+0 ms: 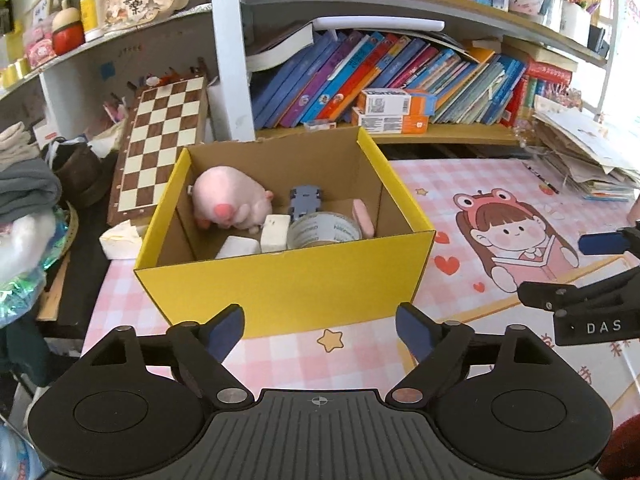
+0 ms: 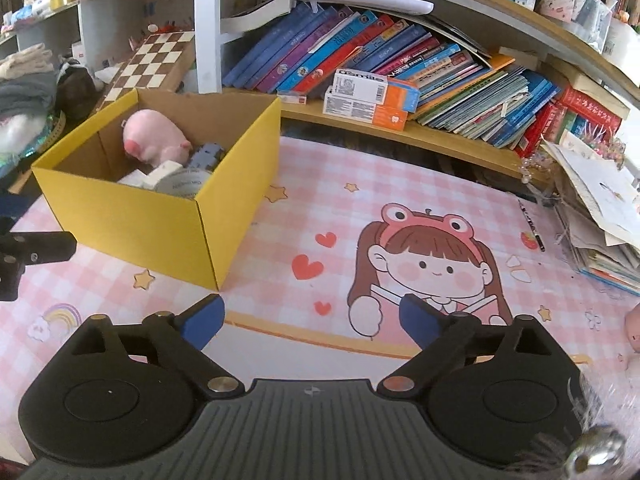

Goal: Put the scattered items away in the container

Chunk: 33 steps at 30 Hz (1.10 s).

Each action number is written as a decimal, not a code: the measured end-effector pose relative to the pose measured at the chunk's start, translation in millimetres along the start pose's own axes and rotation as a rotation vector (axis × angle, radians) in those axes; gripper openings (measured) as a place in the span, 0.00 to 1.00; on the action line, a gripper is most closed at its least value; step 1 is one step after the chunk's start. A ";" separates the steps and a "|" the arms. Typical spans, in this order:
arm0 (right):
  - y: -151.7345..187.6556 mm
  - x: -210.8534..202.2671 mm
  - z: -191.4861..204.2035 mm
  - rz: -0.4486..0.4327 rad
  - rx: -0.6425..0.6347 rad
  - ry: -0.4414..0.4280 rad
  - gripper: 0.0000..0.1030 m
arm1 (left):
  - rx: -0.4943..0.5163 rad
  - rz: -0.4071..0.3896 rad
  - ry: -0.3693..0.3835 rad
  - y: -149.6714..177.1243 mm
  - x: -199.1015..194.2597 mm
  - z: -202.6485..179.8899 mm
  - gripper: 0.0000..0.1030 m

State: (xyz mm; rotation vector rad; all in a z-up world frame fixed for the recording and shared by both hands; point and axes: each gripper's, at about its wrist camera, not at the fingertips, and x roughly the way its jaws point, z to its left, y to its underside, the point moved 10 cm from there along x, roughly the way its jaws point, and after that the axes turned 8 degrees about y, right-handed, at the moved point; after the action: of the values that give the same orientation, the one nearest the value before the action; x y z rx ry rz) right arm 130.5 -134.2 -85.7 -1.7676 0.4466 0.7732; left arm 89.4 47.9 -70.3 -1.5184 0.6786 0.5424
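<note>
A yellow cardboard box [image 1: 280,280] stands on the pink cartoon mat [image 1: 460,208]. In it lie a pink plush pig [image 1: 228,200], a grey toy car [image 1: 305,200], a tape roll [image 1: 324,232], white blocks [image 1: 275,232] and a pink eraser-like piece [image 1: 363,216]. My left gripper [image 1: 320,328] is open and empty, just in front of the box. My right gripper [image 2: 312,320] is open and empty over the mat, to the right of the box [image 2: 160,216]. It also shows at the right edge of the left wrist view [image 1: 592,276].
A shelf of books [image 1: 380,76] runs behind the mat. A chessboard [image 1: 160,148] leans left of the box. Folded clothes [image 1: 24,192] lie at the left. A paper stack [image 2: 600,208] sits at the right. A pink object [image 2: 634,328] peeks in at the right edge.
</note>
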 end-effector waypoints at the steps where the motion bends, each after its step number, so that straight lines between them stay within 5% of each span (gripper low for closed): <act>1: 0.8 -0.2 -2.2 -0.001 0.003 0.005 0.94 | -0.003 0.000 -0.009 0.5 0.0 -1.1 0.85; 4: 2.9 -0.6 -10.5 -0.001 0.026 0.017 0.95 | -0.015 0.003 -0.034 3.7 0.8 -5.3 0.91; 33: 14.4 5.8 -26.6 0.029 0.042 0.027 1.00 | -0.007 0.073 -0.058 14.0 13.3 -31.2 0.95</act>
State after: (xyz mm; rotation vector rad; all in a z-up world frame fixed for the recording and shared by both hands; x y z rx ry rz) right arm 132.9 -163.5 -94.8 -1.7379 0.5042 0.7559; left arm 87.0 15.6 -87.6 -1.4835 0.6899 0.6420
